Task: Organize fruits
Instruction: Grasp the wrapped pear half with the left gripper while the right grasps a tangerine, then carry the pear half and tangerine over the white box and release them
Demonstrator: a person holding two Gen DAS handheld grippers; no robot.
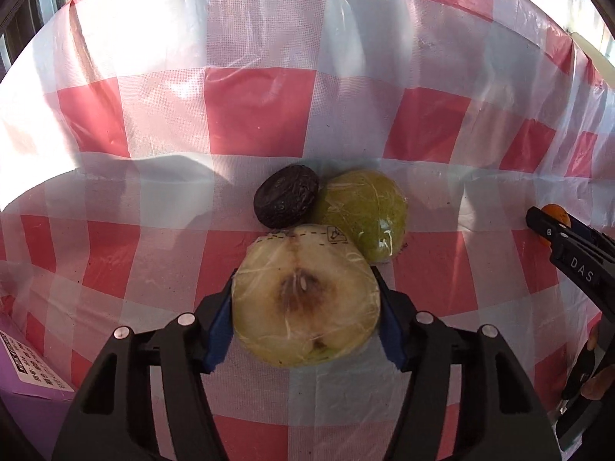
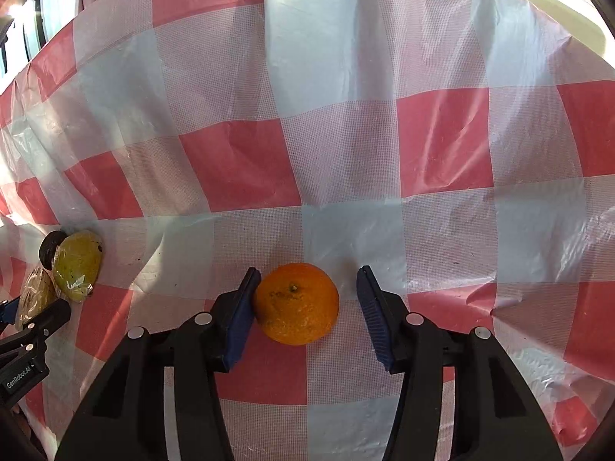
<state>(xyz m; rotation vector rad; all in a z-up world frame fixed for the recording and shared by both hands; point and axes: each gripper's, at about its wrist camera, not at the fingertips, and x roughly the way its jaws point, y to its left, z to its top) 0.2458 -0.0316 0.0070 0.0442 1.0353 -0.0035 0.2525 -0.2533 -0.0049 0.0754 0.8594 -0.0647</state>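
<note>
My left gripper (image 1: 306, 301) is shut on a plastic-wrapped pear half (image 1: 305, 296), cut face toward the camera, low over the checked cloth. Just beyond it lie a second wrapped green pear half (image 1: 363, 211) and a dark round fruit (image 1: 286, 200), touching each other. In the right wrist view my right gripper (image 2: 307, 315) is open around an orange (image 2: 296, 303) that sits on the cloth; the left pad touches it, the right pad stands apart. The green half (image 2: 77, 265), the dark fruit (image 2: 49, 251) and the held half (image 2: 36, 299) show at the far left there.
A red-and-white checked plastic cloth (image 1: 261, 115) covers the table and rises behind it like a backdrop. A purple box with a label (image 1: 27, 368) lies at the lower left. The right gripper's arm (image 1: 576, 257) shows at the right edge of the left wrist view.
</note>
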